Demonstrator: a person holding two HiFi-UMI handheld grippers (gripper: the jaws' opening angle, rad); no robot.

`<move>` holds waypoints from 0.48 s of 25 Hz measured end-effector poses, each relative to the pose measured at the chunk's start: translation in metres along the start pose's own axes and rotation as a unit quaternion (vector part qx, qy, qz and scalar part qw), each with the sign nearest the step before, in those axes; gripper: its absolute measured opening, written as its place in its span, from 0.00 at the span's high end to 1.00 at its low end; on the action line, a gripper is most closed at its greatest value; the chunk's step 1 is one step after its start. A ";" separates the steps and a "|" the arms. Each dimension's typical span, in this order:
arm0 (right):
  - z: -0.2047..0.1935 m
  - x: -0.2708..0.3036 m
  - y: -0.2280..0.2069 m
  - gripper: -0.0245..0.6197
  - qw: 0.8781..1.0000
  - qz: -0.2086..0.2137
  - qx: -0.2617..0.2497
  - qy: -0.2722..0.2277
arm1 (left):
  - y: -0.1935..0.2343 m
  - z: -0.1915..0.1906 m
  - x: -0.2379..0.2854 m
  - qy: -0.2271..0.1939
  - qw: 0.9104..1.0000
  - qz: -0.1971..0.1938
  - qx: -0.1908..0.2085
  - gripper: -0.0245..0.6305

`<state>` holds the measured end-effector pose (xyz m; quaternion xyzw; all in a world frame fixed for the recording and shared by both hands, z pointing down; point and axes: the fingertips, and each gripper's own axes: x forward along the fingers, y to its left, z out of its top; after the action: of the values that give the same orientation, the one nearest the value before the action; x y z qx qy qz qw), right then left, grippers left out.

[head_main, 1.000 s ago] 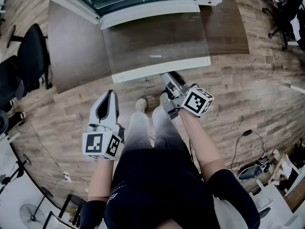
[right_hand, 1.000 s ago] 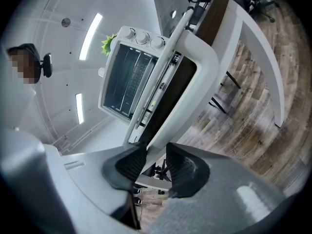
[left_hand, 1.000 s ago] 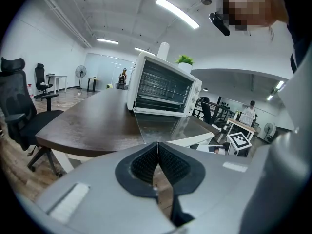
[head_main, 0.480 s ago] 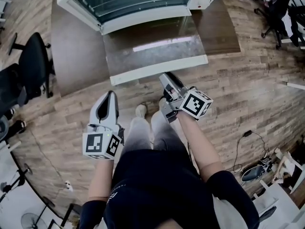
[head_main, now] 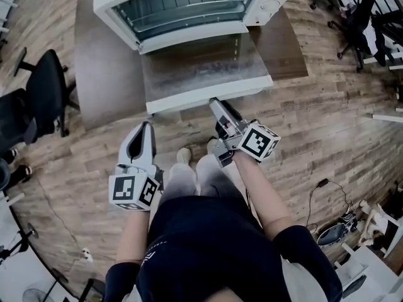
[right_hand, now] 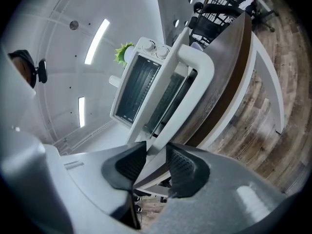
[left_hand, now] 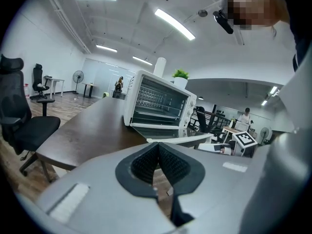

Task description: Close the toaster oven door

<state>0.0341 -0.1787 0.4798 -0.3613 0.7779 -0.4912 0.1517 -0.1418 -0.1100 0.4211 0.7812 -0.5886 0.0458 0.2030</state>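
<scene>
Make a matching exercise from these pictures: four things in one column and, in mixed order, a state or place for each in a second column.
Column one
1. toaster oven door
2. left gripper
3. right gripper
4. black office chair

Column two
A. stands beside the table, at the left of the head view
B. shut, with nothing between the jaws
C. open, folded down
D. closed on the white door handle

Pairs: 1-C, 2-B, 3-D, 4-A

All views toward toaster oven door (head_main: 201,65)
</scene>
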 end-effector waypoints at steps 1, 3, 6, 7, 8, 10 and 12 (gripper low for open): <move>0.001 0.000 0.002 0.76 1.000 0.000 0.000 -0.001 | 0.000 0.003 -0.001 -0.004 1.000 -0.001 -0.004 0.93; 0.002 -0.001 0.005 0.76 1.000 0.000 0.001 -0.001 | -0.002 0.008 -0.002 -0.011 1.000 -0.003 -0.006 0.93; 0.005 0.000 0.011 0.76 1.000 0.001 0.001 -0.003 | -0.003 0.014 -0.003 -0.019 1.000 -0.006 -0.006 0.93; 0.008 0.000 0.013 0.76 1.000 0.002 -0.001 -0.004 | -0.003 0.016 -0.002 -0.022 1.000 -0.007 -0.008 0.93; 0.010 0.001 0.015 0.75 1.000 0.004 -0.004 -0.006 | -0.002 0.018 -0.002 -0.025 1.000 -0.007 -0.011 0.93; 0.014 0.001 0.020 0.75 1.000 0.008 -0.010 -0.008 | -0.003 0.021 -0.002 -0.030 0.999 -0.008 -0.016 0.93; 0.018 0.002 0.025 0.74 1.000 0.013 -0.014 -0.009 | -0.005 0.024 -0.002 -0.036 0.999 -0.011 -0.017 0.93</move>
<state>0.0325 -0.1856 0.4495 -0.3574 0.7878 -0.4755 0.1598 -0.1421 -0.1159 0.3971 0.7850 -0.5877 0.0056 0.1959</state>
